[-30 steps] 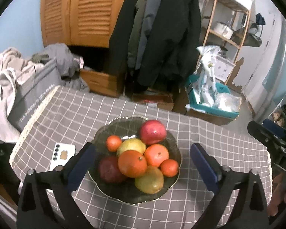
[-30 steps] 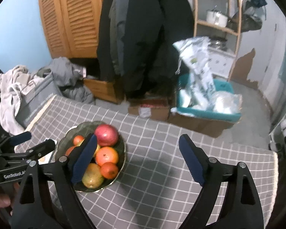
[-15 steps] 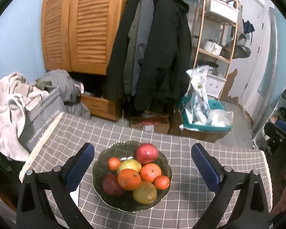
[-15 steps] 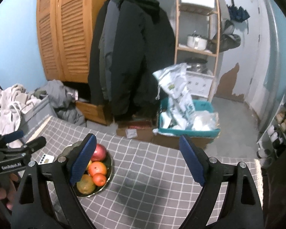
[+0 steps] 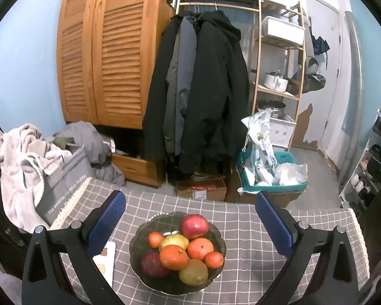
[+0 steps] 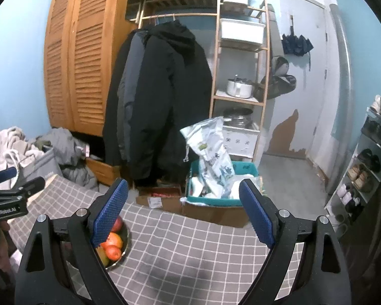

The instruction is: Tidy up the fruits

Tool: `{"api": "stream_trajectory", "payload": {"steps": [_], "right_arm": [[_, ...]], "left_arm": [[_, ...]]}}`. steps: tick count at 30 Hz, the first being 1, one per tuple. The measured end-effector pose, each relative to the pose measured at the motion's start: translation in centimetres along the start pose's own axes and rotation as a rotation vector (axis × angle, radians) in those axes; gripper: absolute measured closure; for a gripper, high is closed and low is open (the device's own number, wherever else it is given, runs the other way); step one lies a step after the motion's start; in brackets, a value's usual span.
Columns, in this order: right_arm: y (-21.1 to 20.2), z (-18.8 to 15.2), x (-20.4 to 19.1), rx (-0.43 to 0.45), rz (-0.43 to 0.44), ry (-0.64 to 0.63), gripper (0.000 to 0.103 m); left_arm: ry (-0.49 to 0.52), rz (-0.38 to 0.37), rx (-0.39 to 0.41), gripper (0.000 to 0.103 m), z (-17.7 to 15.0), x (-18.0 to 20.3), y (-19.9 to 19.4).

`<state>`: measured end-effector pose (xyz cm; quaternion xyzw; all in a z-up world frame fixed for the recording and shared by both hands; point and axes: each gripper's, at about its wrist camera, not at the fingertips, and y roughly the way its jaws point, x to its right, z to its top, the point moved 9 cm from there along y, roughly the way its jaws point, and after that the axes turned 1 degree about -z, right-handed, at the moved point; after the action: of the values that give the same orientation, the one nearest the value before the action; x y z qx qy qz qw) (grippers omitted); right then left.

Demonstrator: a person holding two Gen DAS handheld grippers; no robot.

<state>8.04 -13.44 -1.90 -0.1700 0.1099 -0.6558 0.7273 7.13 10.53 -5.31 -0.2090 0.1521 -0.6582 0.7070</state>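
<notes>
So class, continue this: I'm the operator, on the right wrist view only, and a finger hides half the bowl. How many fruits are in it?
Observer: Eight, piled in the bowl.
Operator: Anything beside it?
Observer: A white card on the cloth, just left of the bowl.
Operator: Is the left gripper holding fruit?
Observer: No. The left gripper is open, with nothing between its fingers.
</notes>
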Motion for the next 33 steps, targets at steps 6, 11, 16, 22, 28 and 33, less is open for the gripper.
{"api": "stream_trajectory", "payload": {"steps": [6,11,16,22,28,33], "right_arm": [[-0.1,-0.1,1.5,0.003,-0.025,0.016,0.015],[0.0,-0.6,2.3,-0.002,-0.039,0.02,0.015],[0.2,-0.9,2.8,-0.009,-0.043,0.025,0.015],[0.2,-1.0,3.0,-0.009,-0.041,0.026,0.015],[0.3,-1.1,3.1,-0.013,-0.047,0.02,0.015],[0.3,-1.3,3.1,-0.013,-0.047,0.019,0.015]], "left_arm": [[0.03,0.013,0.045,0.0,1.1,0.6,-1.2],[0.026,0.005,0.066,0.0,1.7,0.9,-1.7],[0.032,-0.002,0.07,0.0,1.8,1.3,-1.7],[0.052,0.003,0.065,0.0,1.6,1.9,-1.5],[0.054,-0.005,0.063,0.0,1.5,2.1,-1.5],[0.053,-0.007,0.058,0.0,1.3,2.1,-1.4]]}}
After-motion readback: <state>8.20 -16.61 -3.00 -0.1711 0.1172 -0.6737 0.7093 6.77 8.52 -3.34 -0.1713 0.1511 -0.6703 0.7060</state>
